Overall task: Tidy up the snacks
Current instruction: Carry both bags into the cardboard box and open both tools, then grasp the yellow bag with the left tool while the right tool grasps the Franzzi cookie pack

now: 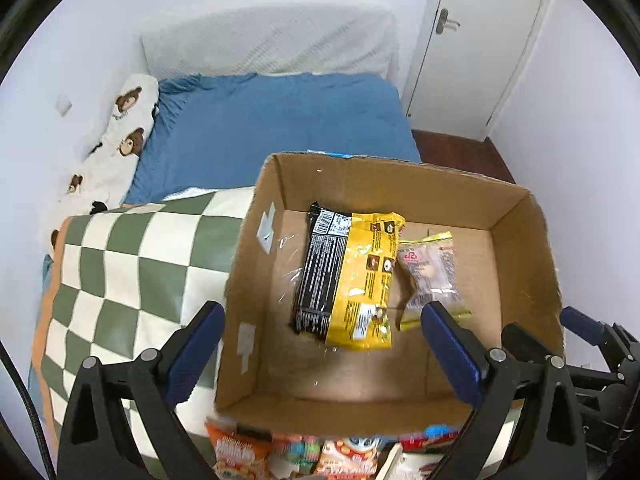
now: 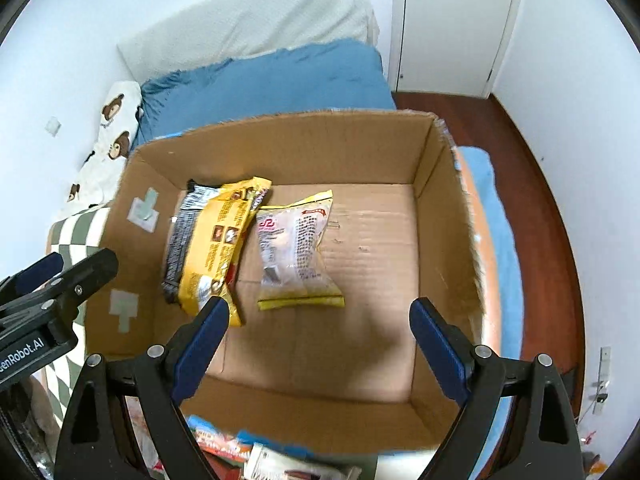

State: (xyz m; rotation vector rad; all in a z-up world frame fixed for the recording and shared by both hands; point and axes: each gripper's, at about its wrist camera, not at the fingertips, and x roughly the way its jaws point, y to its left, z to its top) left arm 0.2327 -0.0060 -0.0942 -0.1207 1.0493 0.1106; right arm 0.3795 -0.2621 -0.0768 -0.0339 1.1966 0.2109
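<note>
A small white-walled bedroom holds a bed with a blue sheet [image 1: 280,116], a checked green-and-cream blanket [image 1: 132,272] spread over its near end, a bear-print pillow [image 1: 120,136] against the wall and a white door [image 1: 472,40] at the far corner; in the left wrist view an open cardboard box [image 1: 256,344] sits on the bed beside the blanket, and on its floor lie a black-and-yellow snack packet [image 1: 348,280] and, touching its right edge, a clear snack bag with yellow ends [image 1: 432,276]; the left gripper [image 1: 324,356] hangs above the box with its jaws spread wide and nothing between them, one blue pad over the blanket and the other over the box floor; more bright snack packs [image 1: 296,456] lie blurred just outside the box's near wall, and part of the right gripper [image 1: 592,344] shows at the right edge; in the right wrist view the same box [image 2: 444,208] fills the frame, the black-and-yellow packet [image 2: 216,240] resting near its left wall with the clear bag [image 2: 292,256] just beside it, the right half of the floor bare cardboard; the right gripper [image 2: 320,352] is poised over the box with jaws parted and empty; the left gripper [image 2: 60,280] shows at the left edge; a dark wooden floor [image 2: 536,184] runs along the right of the bed.
</note>
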